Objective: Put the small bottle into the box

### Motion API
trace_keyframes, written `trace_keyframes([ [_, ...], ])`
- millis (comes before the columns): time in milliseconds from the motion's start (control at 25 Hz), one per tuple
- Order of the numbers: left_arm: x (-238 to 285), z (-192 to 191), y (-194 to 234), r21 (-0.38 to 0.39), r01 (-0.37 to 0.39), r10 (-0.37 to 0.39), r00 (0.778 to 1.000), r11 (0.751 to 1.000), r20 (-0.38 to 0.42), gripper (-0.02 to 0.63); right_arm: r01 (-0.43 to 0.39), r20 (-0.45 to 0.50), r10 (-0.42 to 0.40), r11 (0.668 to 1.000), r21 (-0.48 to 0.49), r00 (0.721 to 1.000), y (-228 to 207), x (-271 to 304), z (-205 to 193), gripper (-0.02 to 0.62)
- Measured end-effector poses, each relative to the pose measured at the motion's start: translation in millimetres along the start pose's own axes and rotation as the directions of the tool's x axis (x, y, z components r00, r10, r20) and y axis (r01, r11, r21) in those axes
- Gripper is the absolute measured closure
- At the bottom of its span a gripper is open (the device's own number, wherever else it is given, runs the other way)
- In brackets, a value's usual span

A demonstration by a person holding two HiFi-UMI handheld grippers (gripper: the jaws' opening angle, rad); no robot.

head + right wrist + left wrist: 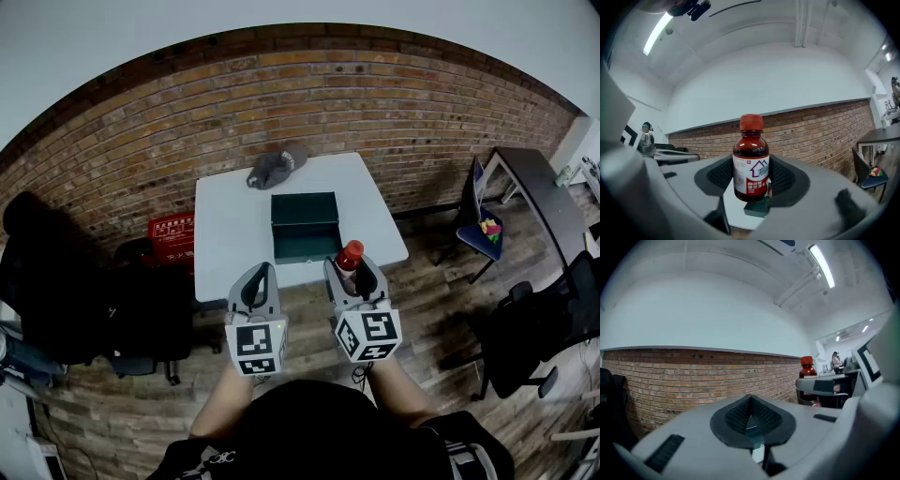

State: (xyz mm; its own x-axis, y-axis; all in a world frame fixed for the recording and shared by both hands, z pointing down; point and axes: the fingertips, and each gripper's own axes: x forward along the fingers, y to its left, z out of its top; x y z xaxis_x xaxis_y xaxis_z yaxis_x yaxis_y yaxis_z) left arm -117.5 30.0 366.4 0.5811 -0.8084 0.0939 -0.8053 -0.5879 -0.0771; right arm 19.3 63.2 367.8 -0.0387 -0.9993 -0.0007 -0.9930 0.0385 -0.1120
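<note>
Right tool [353, 275] clamps small bottle [751, 164] upright, red cap [751, 122] up; left tool [751, 417] clenched, seemingly empty; box [305, 223] ahead.

Table [225, 234]: white, rectangular, with its far edge close to a brick wall [375, 112].
Table top: plain and pale, bare along its left and right sides.
Box [305, 228]: dark green and rectangular, it stood on the table about midway across, its front side close to the near edge.
Cap [276, 168]: grey and crumpled, it lay at the far edge, a little left of the middle, apart from the box.
Floor [309, 319]: brown wooden planks, and the table stood on it.
Crate [172, 236]: red, it sat on the floor just beside the table's left side.
</note>
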Motion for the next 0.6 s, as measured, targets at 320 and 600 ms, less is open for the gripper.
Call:
trace_keyframes([
  [320, -8, -3, -10, -0.012, -0.007, 0.007, 1.000, 1.000, -0.008, 0.600, -0.032, 0.011, 0.032, 0.999, 0.020, 0.999, 3, -13, -1, 0.370],
  [600, -9, -2, -25, -0.008, -0.046, 0.046, 0.999, 0.999, -0.002, 0.600, -0.060, -0.004, 0.060, 0.998, 0.025, 0.998, -8, -23, -3, 0.370],
])
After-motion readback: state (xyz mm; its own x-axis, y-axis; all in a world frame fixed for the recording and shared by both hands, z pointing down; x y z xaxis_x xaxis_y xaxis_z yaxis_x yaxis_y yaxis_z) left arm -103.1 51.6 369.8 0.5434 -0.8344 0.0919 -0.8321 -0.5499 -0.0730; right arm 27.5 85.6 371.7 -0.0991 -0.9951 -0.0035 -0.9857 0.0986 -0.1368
